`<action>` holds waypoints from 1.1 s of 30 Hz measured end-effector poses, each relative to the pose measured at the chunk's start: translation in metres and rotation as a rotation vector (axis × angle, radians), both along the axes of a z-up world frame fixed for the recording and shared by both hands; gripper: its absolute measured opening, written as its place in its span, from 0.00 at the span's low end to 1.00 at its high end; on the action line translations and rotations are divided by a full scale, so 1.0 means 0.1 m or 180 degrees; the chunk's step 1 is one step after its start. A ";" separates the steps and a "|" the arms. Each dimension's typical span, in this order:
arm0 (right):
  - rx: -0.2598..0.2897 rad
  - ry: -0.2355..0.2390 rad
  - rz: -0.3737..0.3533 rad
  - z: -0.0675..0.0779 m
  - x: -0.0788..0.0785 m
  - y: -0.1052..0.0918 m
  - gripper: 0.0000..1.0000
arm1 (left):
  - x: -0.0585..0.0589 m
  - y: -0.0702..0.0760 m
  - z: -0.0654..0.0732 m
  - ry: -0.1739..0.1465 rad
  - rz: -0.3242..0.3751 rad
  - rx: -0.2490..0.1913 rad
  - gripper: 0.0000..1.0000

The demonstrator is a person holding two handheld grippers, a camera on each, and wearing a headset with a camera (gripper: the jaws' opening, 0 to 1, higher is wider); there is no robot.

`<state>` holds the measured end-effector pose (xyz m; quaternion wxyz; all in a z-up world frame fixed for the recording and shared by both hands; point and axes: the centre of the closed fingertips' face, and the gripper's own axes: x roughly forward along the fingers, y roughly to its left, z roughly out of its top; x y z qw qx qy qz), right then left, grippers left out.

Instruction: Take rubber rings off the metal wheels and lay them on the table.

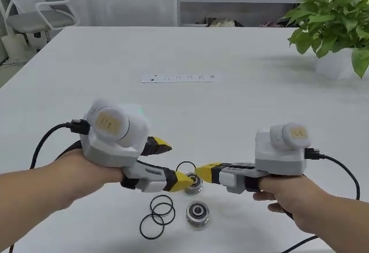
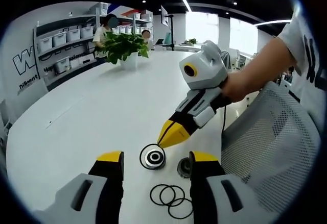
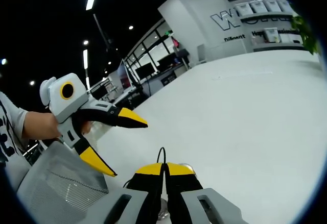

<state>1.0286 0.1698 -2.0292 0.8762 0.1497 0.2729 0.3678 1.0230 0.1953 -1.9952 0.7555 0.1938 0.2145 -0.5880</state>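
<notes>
Right tongs [image 1: 203,172] are clenched on a thin black rubber ring [image 1: 185,162], which stands up in a loop from the farther metal wheel [image 1: 193,185]. Left tongs [image 1: 177,163] are spread wide, one jaw just left of that wheel and the other raised behind it. A second wheel [image 1: 198,213] sits nearer. Three loose rings [image 1: 157,212] overlap on the white table [image 1: 230,103] to its left.

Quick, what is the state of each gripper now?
Left gripper: open, holding nothing.
Right gripper: shut, pinching a rubber ring.
</notes>
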 end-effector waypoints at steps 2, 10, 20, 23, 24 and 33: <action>0.0001 -0.0007 0.0020 0.02 0.00 0.02 0.00 | -0.02 0.04 0.02 -0.0003 -0.0009 -0.0012 0.51; -0.0004 -0.0014 0.0082 0.08 -0.02 0.07 0.00 | -0.07 0.22 0.09 -0.0006 0.0026 -0.0057 0.59; -0.0003 0.0006 0.0187 0.10 -0.04 0.18 0.00 | -0.19 0.45 0.12 0.0055 0.0046 -0.0120 0.67; -0.0010 0.0023 0.0237 0.10 -0.06 0.23 0.00 | -0.23 0.51 0.12 -0.0008 0.0003 -0.0088 0.70; -0.0012 0.0025 0.0252 0.10 -0.06 0.25 0.00 | -0.24 0.53 0.13 -0.0010 0.0002 -0.0087 0.70; -0.0062 0.0099 0.0441 0.03 -0.12 0.42 0.00 | -0.27 0.68 0.18 0.0088 0.0126 -0.0198 0.75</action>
